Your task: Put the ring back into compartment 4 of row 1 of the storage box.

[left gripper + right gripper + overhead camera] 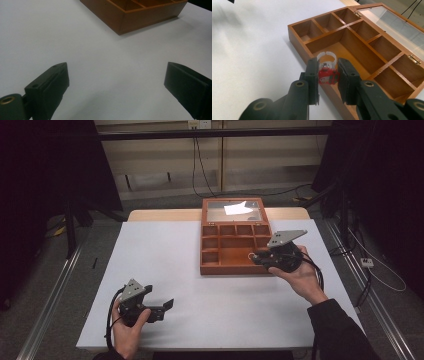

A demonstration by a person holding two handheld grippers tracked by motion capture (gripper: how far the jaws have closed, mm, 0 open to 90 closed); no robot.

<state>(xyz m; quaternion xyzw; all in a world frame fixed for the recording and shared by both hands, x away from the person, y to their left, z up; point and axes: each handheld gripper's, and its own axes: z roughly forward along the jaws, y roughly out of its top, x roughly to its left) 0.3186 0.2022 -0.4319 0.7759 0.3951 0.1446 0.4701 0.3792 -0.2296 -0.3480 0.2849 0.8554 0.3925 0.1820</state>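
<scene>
Jaws of our right gripper pinch a small red toy on a clear plastic ring, poised centre-frame over the open wooden compartment box for dropping in; our left gripper waits wide, bottom-left.

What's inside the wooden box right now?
The wooden box has bare compartments wherever their floors show. The right gripper holds a red toy ring above the large compartment; the floor under it, and the corners behind the dividers, are hidden.
</scene>
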